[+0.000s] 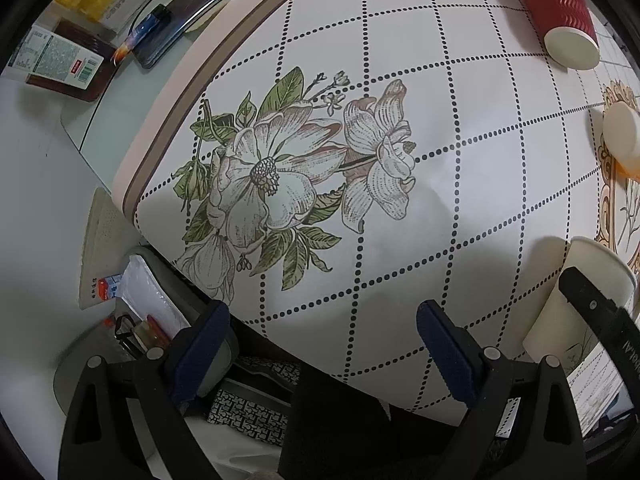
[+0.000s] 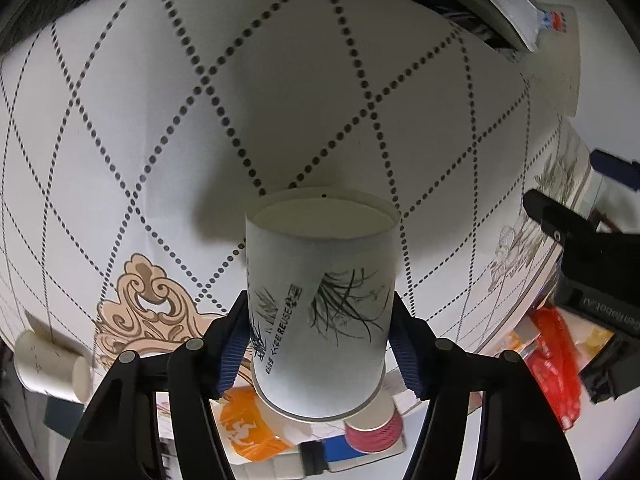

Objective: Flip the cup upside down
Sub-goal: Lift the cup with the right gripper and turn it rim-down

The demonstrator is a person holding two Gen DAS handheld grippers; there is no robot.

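Note:
My right gripper point(image 2: 318, 332) is shut on a white paper cup point(image 2: 320, 304) printed with dark grass. The cup's flat base points away from the camera and its rolled rim points toward it, and it is held above the patterned tablecloth point(image 2: 280, 100). The same cup point(image 1: 576, 304) shows at the right edge of the left wrist view with a black finger of the right gripper across it. My left gripper point(image 1: 320, 336) is open and empty, hovering over the near table edge below the flower print point(image 1: 280, 168).
A red ripple cup point(image 1: 560, 12) lies on its side at the far right. A cream cup point(image 1: 620, 132) lies on its side near an orange item. Another white cup point(image 2: 52, 364) lies at the left. A red cup point(image 2: 376, 424) and orange packet point(image 2: 248, 428) sit below. Clutter lies off the table's left edge.

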